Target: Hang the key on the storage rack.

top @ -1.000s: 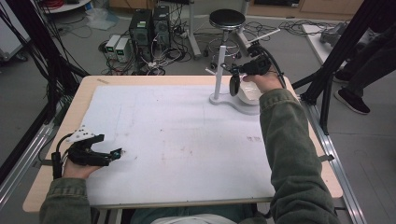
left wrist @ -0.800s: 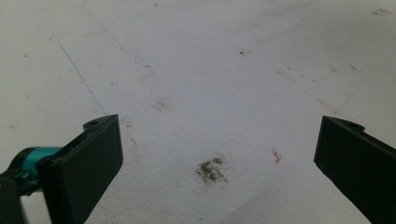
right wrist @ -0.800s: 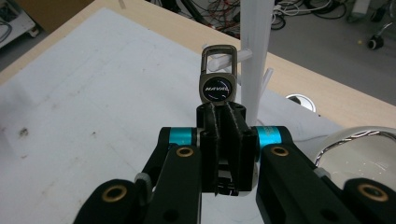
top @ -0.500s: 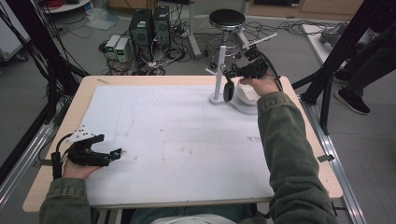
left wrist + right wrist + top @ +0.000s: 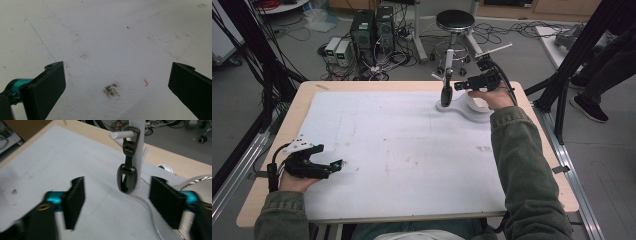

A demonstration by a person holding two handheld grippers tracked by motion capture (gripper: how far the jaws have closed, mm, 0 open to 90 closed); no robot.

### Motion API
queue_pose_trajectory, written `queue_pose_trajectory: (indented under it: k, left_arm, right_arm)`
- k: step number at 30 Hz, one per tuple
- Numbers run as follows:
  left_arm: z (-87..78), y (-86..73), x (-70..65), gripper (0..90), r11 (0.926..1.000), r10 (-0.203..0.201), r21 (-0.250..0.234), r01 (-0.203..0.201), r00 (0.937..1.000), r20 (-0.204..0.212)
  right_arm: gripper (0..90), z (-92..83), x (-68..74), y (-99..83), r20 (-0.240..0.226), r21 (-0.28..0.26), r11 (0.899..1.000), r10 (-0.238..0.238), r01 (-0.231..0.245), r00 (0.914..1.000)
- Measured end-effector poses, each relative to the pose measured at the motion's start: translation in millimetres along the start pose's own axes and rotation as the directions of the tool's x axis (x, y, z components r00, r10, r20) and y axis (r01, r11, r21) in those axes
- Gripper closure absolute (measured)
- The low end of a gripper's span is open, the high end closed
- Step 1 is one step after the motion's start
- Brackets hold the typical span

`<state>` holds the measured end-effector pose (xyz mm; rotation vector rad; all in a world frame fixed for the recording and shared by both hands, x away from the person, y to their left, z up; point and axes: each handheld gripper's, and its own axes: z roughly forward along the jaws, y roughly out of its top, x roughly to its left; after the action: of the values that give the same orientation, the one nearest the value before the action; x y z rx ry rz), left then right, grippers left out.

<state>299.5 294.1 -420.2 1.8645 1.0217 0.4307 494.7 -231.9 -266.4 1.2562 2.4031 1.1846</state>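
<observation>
- High view: the right arm stretches forward along the worktop's (image 5: 362, 87) right side, sleeve nearly straight. The hand holds the right gripper (image 5: 460, 85) level at the far edge, pointing left toward a white peg stand (image 5: 451, 55). A dark key clip (image 5: 446, 94) hangs from one of the stand's pegs, just left of the jaw tips and apart from them.
- High view: the left forearm lies at the near left corner. The hand rests low on the white mat (image 5: 402, 150), with the left gripper (image 5: 334, 166) level and pointing right, well apart from the stand.
- Left gripper view: the two black jaws stand wide apart over bare, smudged mat, with nothing between them.
- Right gripper view: the jaws have just been opening and now stand wide. The key clip (image 5: 127, 178) hangs upright from a white peg (image 5: 117, 135) beyond the pads, centred in the gap but untouched by either pad. The stand's base (image 5: 150, 220) curves beneath.
</observation>
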Motion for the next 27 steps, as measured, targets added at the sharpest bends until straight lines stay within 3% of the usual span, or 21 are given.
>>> queue_pose_trajectory:
  k: [4, 16, 18, 27]
  left_arm:
    - [0.3, 0.0, 0.1, 1.7, 1.0, 0.001, 0.003, -0.001, 1.0, 0.002]
    - [-1.0, 0.1, 0.1, 1.7, 1.0, 0.003, -0.001, -0.003, 1.0, 0.002]
    - [-0.9, 0.1, 0.2, 1.7, 1.0, 0.003, -0.001, -0.003, 1.0, 0.002]
    - [-0.8, 0.0, -0.2, 1.7, 1.0, 0.001, 0.001, -0.001, 1.0, -0.001]
  right_arm:
    - [0.5, 1.6, 7.1, -1.3, 0.012, 0.038, 0.999, 0.012, -0.013, 0.9999]
    - [0.4, -10.3, 26.8, -4.8, 0.035, 0.035, 0.999, -0.033, 0.031, 0.9989]
    - [0.4, -14.1, 28.5, -10.0, 0.017, 0.01, 0.999, -0.031, 0.031, 0.9994]
    - [0.5, -19.0, 25.9, -41.8, 0.034, 0.004, 1.0, -0.026, 0.026, 0.9991]
